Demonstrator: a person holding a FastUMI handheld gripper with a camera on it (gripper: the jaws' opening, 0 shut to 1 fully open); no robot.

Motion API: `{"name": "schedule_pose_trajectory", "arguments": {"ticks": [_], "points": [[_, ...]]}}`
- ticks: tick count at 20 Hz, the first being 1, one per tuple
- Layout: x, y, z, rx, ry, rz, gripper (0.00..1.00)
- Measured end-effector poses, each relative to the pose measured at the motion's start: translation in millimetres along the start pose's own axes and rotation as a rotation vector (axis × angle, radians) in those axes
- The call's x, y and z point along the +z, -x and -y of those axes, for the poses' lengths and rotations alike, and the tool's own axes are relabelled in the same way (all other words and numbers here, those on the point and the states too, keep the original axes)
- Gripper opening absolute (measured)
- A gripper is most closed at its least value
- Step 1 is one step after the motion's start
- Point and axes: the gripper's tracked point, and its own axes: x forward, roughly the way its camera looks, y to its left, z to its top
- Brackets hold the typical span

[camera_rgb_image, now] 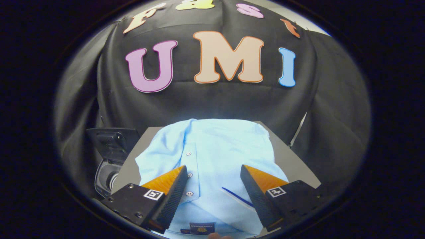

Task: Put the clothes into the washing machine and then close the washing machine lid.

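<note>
A light blue polo shirt lies spread on a grey table, its button placket and collar toward me. My gripper hovers open just above the shirt's collar end, with the buttons between the two fingers and nothing pressed. To the left, beside the table, stands a small washing machine with its dark lid raised upright and the drum opening showing below.
Black cloth hangs behind and around the table. A fingertip of a person peeks in below the shirt's neck label. The table's right edge lies just beyond the right finger.
</note>
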Motion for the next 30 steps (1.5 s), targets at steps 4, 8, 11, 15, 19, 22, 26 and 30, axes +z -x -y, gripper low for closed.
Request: {"name": "schedule_pose_trajectory", "arguments": {"ticks": [4,8,11,15,19,22,26,30], "points": [[-12,-10,-9,0.024,-0.073,-0.081,0.96],[-6,-13,-8,-0.019,-0.069,-0.016,0.65],[-5,-15,-16,-0.054,-0.066,0.022,0.33],[-11,6,-29,0.000,-0.145,0.016,0.13],[6,30,-30,0.043,-0.239,0.082,0.09],[22,55,-31,0.042,-0.214,0.111,0.08],[52,87,-39,0.062,-0.228,0.168,0.08],[72,108,-56,0.080,-0.211,0.194,0.08]]}}
